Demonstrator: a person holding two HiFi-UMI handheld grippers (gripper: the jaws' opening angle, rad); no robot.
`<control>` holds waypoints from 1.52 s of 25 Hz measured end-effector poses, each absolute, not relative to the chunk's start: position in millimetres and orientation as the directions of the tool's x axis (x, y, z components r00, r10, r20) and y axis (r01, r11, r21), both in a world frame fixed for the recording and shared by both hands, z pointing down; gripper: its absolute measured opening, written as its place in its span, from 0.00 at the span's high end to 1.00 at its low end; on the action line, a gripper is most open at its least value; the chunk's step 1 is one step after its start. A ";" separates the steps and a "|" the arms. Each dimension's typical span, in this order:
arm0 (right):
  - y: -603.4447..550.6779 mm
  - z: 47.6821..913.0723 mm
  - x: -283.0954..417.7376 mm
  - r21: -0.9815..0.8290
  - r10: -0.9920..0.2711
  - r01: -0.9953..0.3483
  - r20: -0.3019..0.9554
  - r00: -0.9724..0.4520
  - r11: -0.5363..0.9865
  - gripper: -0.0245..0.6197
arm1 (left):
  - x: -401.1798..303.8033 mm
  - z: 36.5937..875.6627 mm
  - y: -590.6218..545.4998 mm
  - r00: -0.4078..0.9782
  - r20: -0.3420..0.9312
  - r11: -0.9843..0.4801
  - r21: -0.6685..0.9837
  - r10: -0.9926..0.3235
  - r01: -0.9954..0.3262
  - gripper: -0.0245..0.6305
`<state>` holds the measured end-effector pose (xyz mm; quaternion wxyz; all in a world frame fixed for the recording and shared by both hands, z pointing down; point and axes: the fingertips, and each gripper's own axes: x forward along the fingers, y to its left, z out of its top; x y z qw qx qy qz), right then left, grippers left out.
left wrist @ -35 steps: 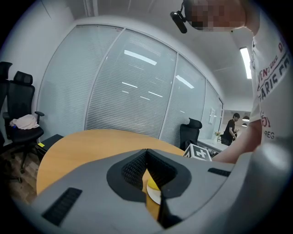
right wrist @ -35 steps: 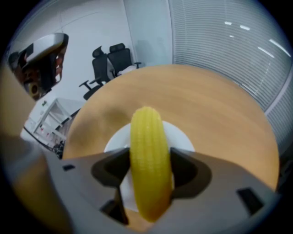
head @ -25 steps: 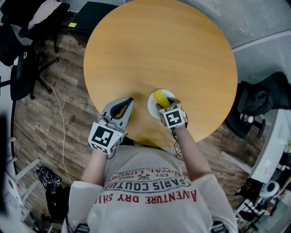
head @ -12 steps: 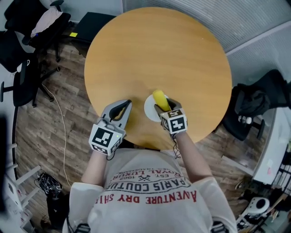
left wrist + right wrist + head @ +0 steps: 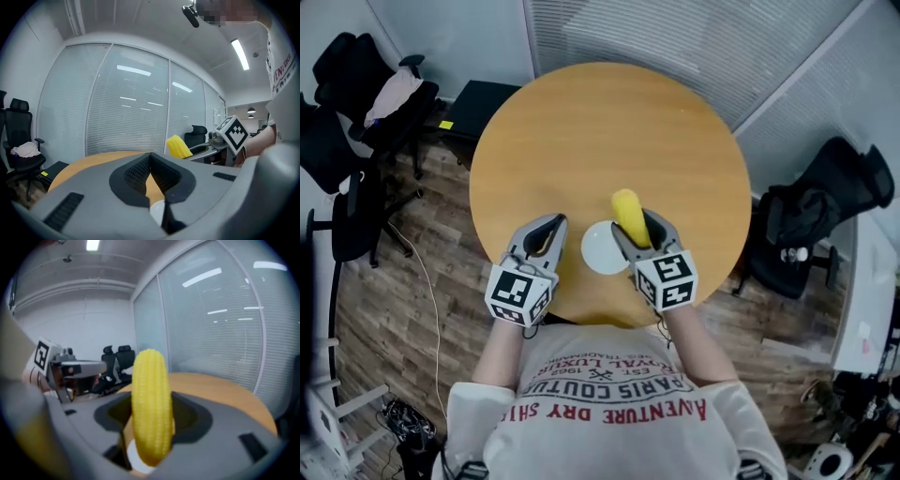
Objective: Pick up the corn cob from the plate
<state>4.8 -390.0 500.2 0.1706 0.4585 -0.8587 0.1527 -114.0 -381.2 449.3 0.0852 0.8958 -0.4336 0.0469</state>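
My right gripper [image 5: 635, 228] is shut on a yellow corn cob [image 5: 627, 216], held in the air above the round wooden table. The cob [image 5: 151, 408] stands upright between the jaws in the right gripper view, and it shows as the corn cob [image 5: 178, 146] at the right of the left gripper view. A small white plate [image 5: 602, 247] lies bare on the table below and left of the cob. My left gripper [image 5: 546, 232] hovers left of the plate, shut with nothing in it; its closed tips [image 5: 151, 173] point over the table.
The round wooden table [image 5: 609, 141] stands on a wood-plank floor. Black office chairs [image 5: 356, 103] with clothes sit at the far left, another black chair [image 5: 820, 206] at the right. Glass walls with blinds run behind the table.
My right gripper has lifted the corn cob off the plate and up toward the camera. The plate is now bare. The left gripper has stayed beside it.
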 end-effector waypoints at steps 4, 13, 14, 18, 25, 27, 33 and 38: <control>-388.5 450.9 19.7 -0.120 -0.799 -0.853 0.303 -0.519 0.508 0.55 | -103.3 429.7 -385.2 0.628 0.130 -0.622 0.089 -0.767 -0.778 0.91; -377.1 385.7 45.3 -0.077 -0.858 -0.863 0.099 -0.504 0.499 0.55 | -82.1 405.4 -387.6 0.625 0.095 -0.618 0.088 -0.775 -0.781 0.91; -376.8 383.3 47.8 -0.076 -0.860 -0.864 0.087 -0.503 0.498 0.55 | -80.3 403.7 -387.8 0.624 0.094 -0.618 0.086 -0.776 -0.781 0.91; -376.5 378.3 53.8 -0.086 -0.864 -0.864 0.051 -0.502 0.497 0.55 | -76.6 398.6 -387.7 0.620 0.092 -0.615 0.076 -0.780 -0.785 0.91; -378.6 389.2 57.5 -0.092 -0.856 -0.858 0.070 -0.511 0.505 0.55 | -77.2 398.5 -388.1 0.598 0.098 -0.592 0.080 -0.796 -0.802 0.91; -378.5 391.9 56.0 -0.094 -0.854 -0.856 0.077 -0.515 0.508 0.55 | -78.0 398.8 -387.5 0.596 0.099 -0.590 0.081 -0.797 -0.803 0.91; -376.6 395.8 52.1 -0.097 -0.849 -0.853 0.091 -0.521 0.513 0.55 | -78.7 400.2 -384.3 0.589 0.105 -0.584 0.079 -0.801 -0.808 0.91; -374.4 399.3 57.0 -0.101 -0.852 -0.857 0.097 -0.514 0.506 0.55 | -72.0 400.4 -380.1 0.590 0.111 -0.588 0.056 -0.799 -0.807 0.91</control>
